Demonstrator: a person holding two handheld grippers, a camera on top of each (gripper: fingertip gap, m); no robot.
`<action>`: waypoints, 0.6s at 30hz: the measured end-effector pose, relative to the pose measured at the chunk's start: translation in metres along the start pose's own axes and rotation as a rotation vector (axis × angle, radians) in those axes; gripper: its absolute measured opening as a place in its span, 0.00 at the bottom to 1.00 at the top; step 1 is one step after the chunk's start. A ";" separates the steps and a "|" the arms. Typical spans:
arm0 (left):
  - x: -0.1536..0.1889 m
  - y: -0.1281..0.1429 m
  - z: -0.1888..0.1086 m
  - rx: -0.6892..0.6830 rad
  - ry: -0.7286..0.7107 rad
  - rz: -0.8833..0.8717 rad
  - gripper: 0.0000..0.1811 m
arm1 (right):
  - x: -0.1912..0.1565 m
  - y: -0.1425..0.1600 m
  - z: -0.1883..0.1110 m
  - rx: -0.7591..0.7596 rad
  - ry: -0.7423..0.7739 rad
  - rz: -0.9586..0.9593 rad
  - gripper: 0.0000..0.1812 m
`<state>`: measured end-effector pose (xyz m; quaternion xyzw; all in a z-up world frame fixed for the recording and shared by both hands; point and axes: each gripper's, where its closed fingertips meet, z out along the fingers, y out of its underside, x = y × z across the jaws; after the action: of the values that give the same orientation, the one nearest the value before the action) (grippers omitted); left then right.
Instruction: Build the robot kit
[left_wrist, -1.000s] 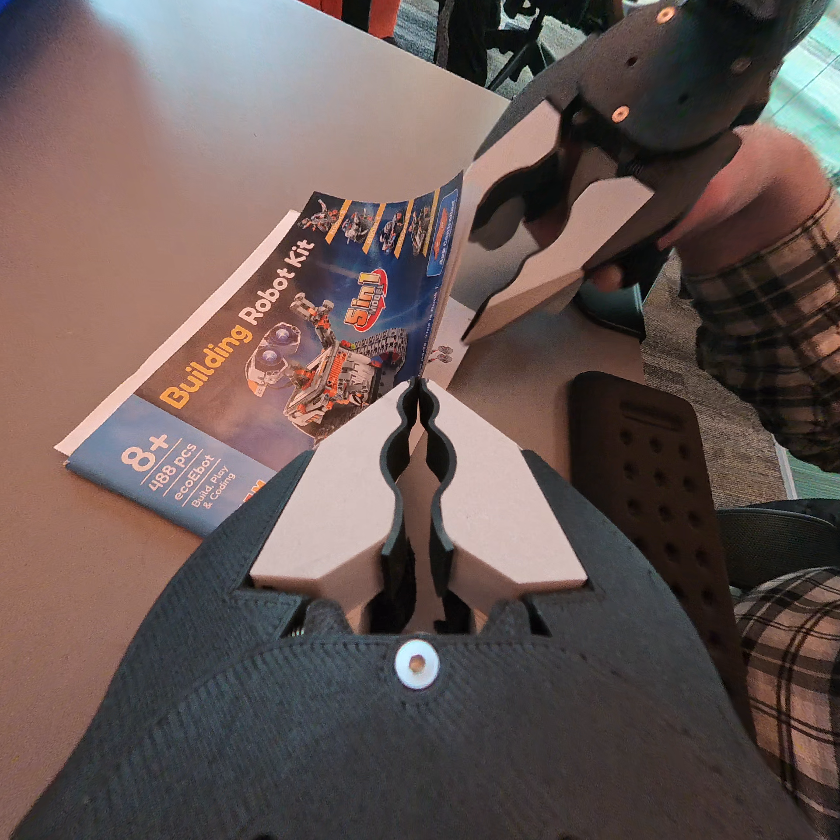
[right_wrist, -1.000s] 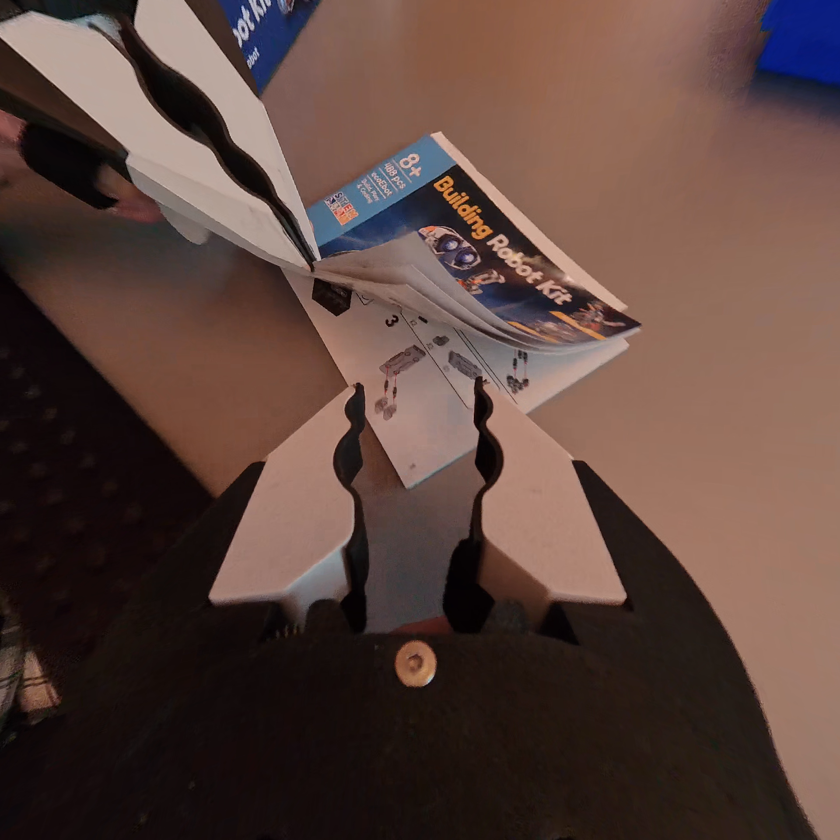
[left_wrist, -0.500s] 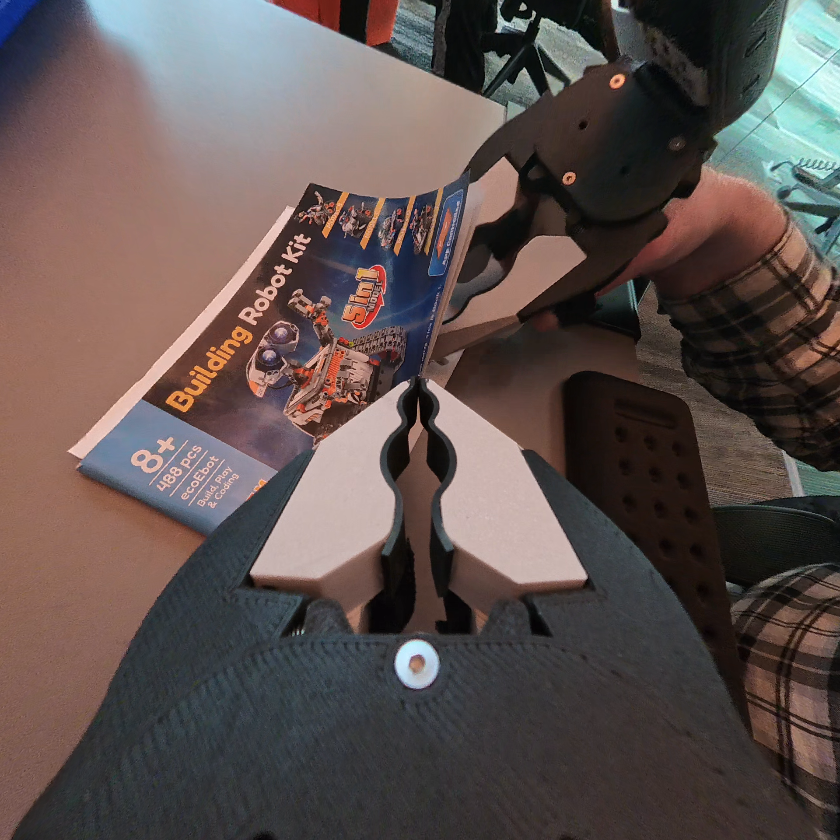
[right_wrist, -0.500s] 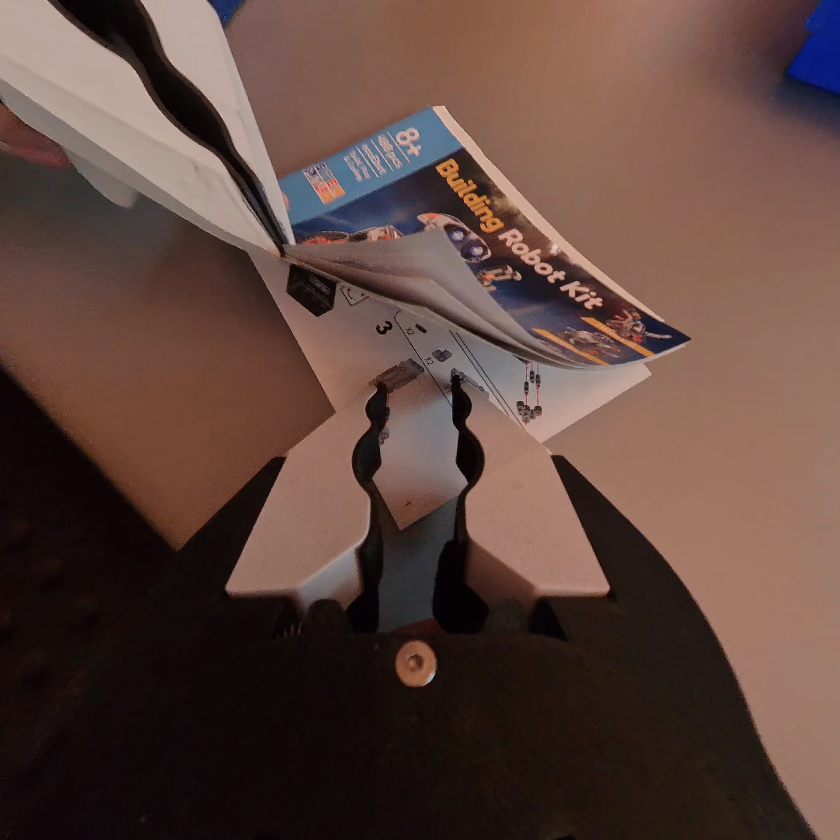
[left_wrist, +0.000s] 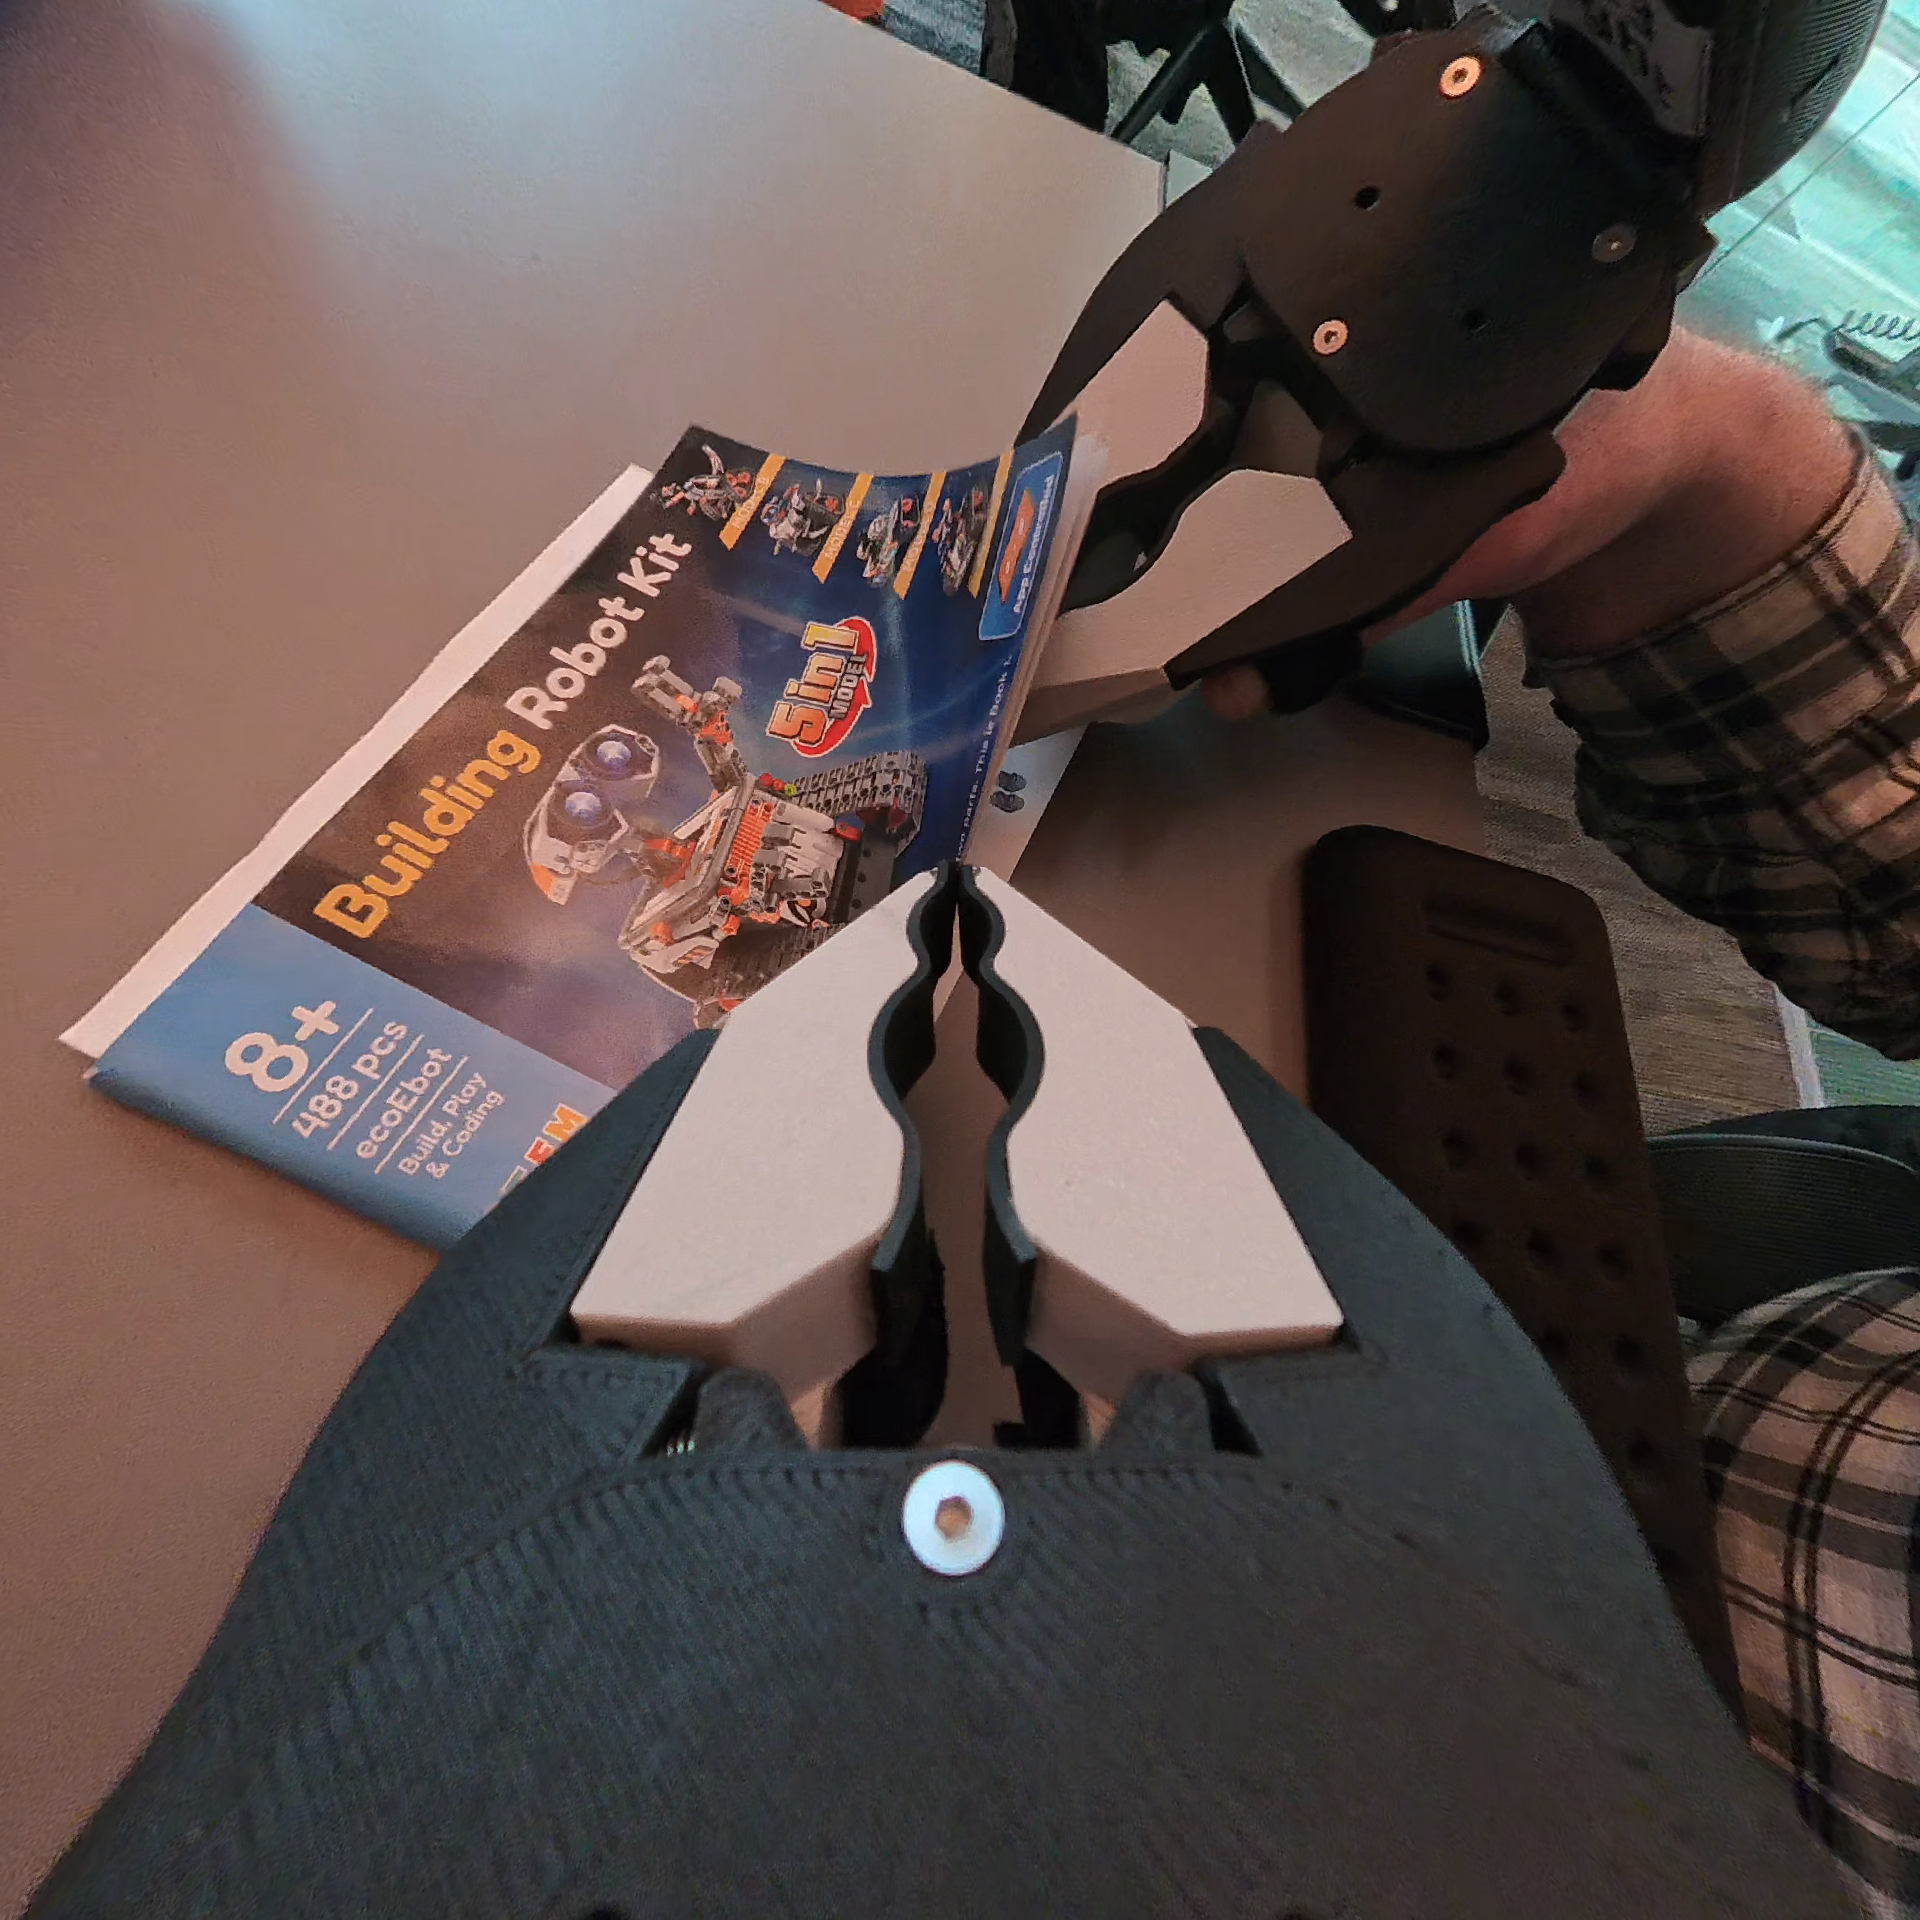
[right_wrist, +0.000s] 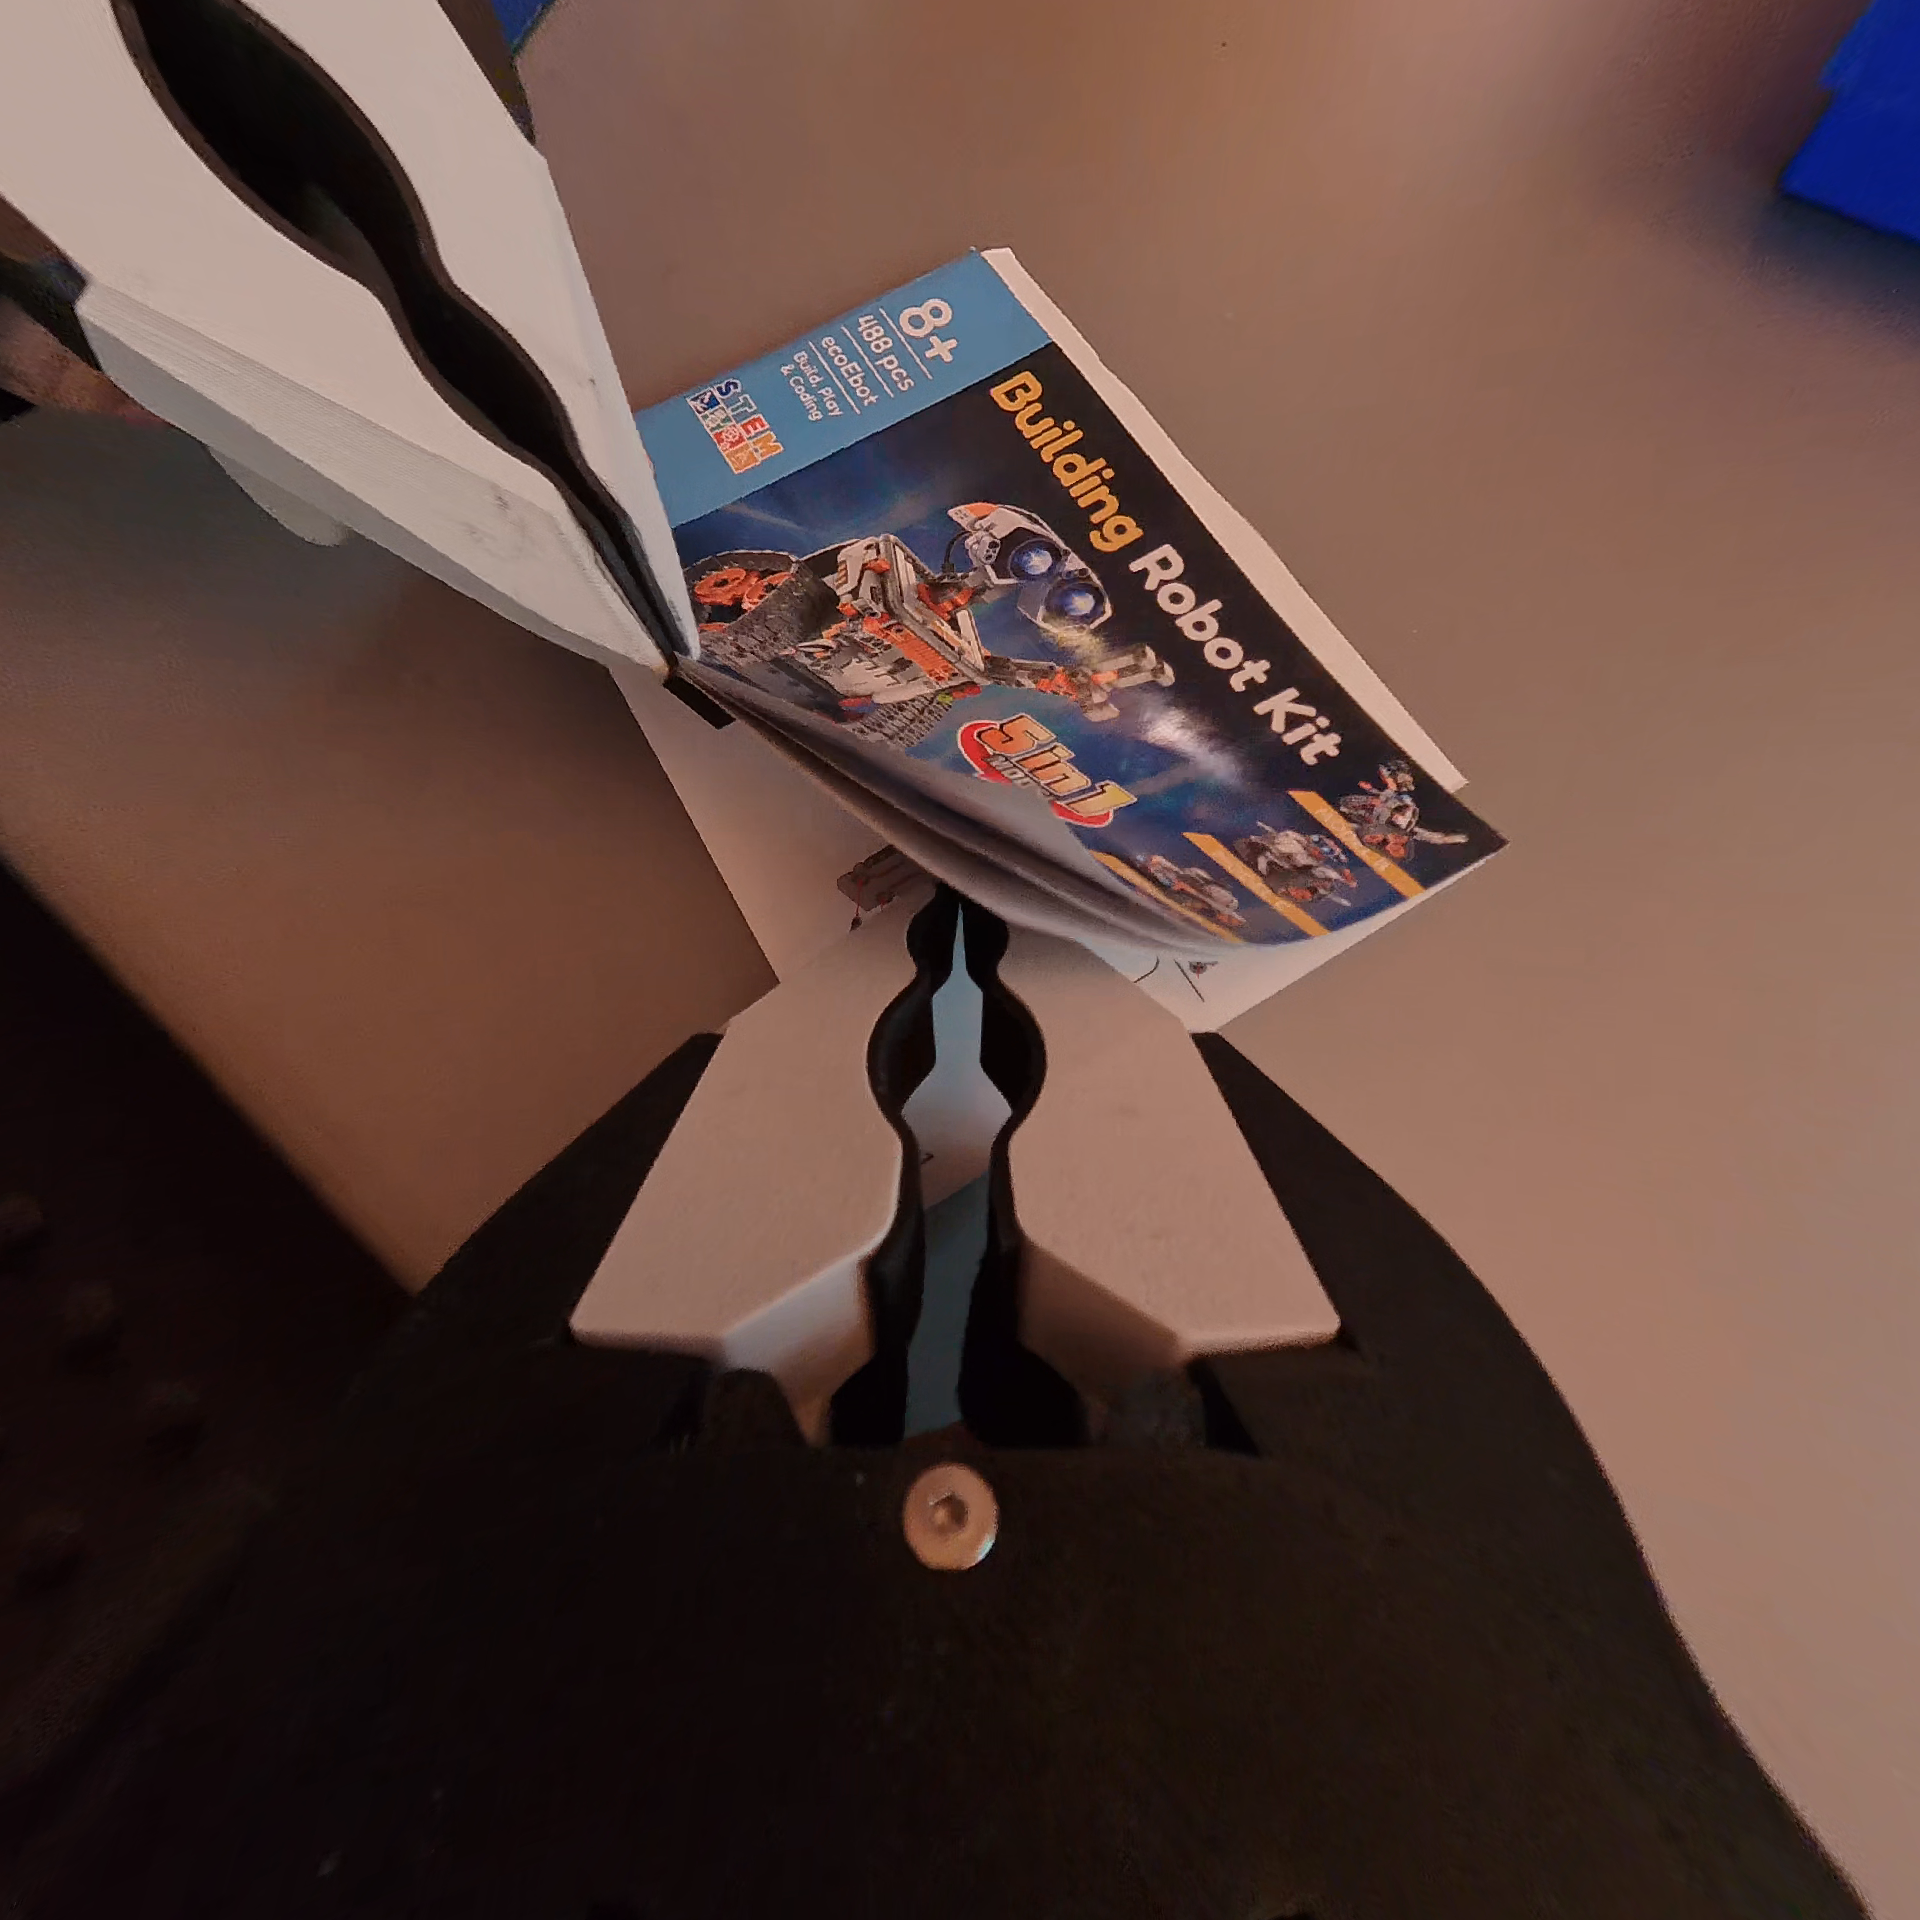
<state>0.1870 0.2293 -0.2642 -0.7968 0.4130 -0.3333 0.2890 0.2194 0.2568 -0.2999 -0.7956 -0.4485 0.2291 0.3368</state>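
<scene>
A robot-kit instruction booklet (left_wrist: 623, 831) with a blue cover lies on the brown table (left_wrist: 312, 312), near its edge. My left gripper (left_wrist: 956, 883) is shut on the edge of the cover and upper pages and holds them lifted and curved. In the right wrist view it shows at the upper left (right_wrist: 665, 644), pinching those pages of the booklet (right_wrist: 1091, 623). My right gripper (right_wrist: 956, 920) is closed on the corner of the white bottom pages (right_wrist: 790, 831) under the lifted ones. In the left wrist view its black body (left_wrist: 1455, 260) reaches in from the right, with the fingertips hidden behind the cover.
A black perforated chair part (left_wrist: 1507, 1143) stands just past the table edge on the right. A hand and plaid sleeve (left_wrist: 1766, 831) hold the right gripper. A blue object (right_wrist: 1870, 135) sits at the far edge of the table. Office chairs stand beyond the table. My hands' fingertips stand some 6 cm from each other. My right tips are roughly 25 cm from the blue object (right_wrist: 1870, 135).
My right gripper moved in under the lifted cover and went from open to closed on the bottom pages' corner. My left gripper stayed shut on the upper pages.
</scene>
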 end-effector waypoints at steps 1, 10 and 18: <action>0.000 0.001 0.002 -0.003 0.006 -0.006 0.00 | 0.000 0.000 0.000 0.000 0.000 0.000 0.00; 0.000 0.005 0.009 -0.010 0.017 -0.023 0.02 | 0.000 0.000 0.000 0.002 -0.006 0.004 0.00; -0.004 -0.003 0.007 0.038 0.003 -0.033 0.00 | 0.000 0.000 0.001 0.003 -0.011 0.009 0.00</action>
<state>0.1918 0.2355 -0.2676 -0.7974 0.3937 -0.3471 0.2977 0.2185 0.2567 -0.3000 -0.7957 -0.4465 0.2357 0.3345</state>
